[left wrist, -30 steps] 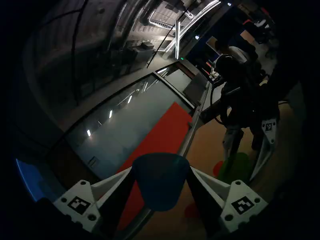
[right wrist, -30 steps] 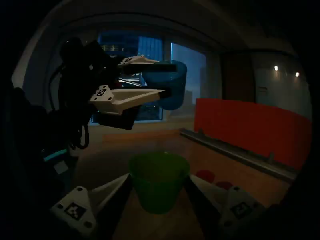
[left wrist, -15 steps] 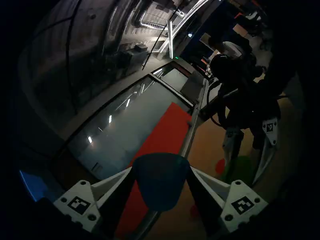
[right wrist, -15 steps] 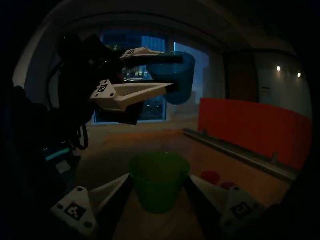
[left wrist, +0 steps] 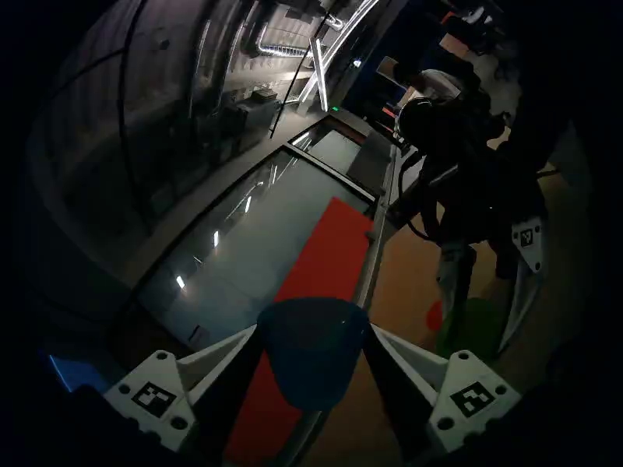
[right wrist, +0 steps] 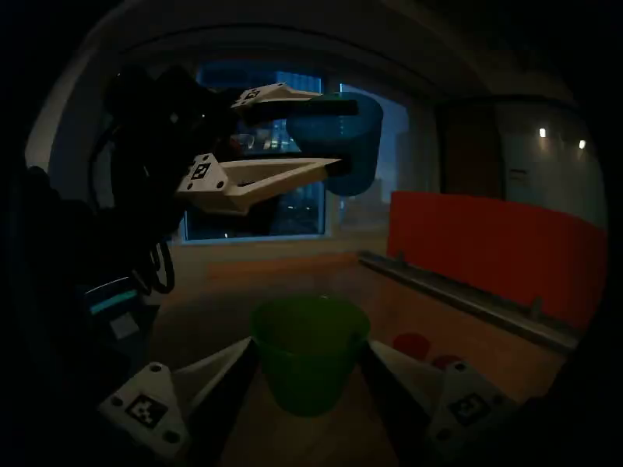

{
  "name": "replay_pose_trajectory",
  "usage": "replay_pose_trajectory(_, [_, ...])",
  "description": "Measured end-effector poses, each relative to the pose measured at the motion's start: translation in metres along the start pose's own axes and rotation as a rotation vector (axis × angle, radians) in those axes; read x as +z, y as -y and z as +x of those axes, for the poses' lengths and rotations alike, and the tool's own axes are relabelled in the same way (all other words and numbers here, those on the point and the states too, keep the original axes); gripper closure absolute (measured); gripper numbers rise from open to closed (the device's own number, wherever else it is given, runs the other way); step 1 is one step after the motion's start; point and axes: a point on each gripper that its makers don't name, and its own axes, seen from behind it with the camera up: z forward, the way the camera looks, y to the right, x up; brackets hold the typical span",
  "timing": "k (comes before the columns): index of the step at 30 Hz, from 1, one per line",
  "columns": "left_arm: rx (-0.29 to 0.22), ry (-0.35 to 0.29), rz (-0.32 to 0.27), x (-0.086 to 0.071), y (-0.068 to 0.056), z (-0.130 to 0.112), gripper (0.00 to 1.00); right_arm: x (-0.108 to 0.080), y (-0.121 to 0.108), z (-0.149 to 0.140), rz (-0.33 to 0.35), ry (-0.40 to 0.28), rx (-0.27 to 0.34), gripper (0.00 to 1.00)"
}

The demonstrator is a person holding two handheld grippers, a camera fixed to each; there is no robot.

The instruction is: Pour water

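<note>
Over a dim wooden tabletop (right wrist: 226,311), the right gripper (right wrist: 309,342) pinches an upright green plastic cup (right wrist: 309,377) from both sides, and at its twelve o'clock, higher and farther out, the left gripper (right wrist: 345,134) clamps a blue plastic cup (right wrist: 346,175), so pouring likely means tipping blue over green.

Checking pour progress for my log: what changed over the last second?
The left tool, shut on the blue cup, carried it slightly up and to the right in the right gripper view. Nothing was taken or released. The right tool keeps the green cup upright, in place.
</note>
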Motion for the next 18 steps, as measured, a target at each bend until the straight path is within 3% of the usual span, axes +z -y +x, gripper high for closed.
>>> replay_pose_trajectory(18, [0.072, 0.0, 0.006, -0.0026, -0.0009, 0.0035, 0.14, 0.0013, 0.0009, 0.0032, 0.0, -0.008, -0.006, 0.01])
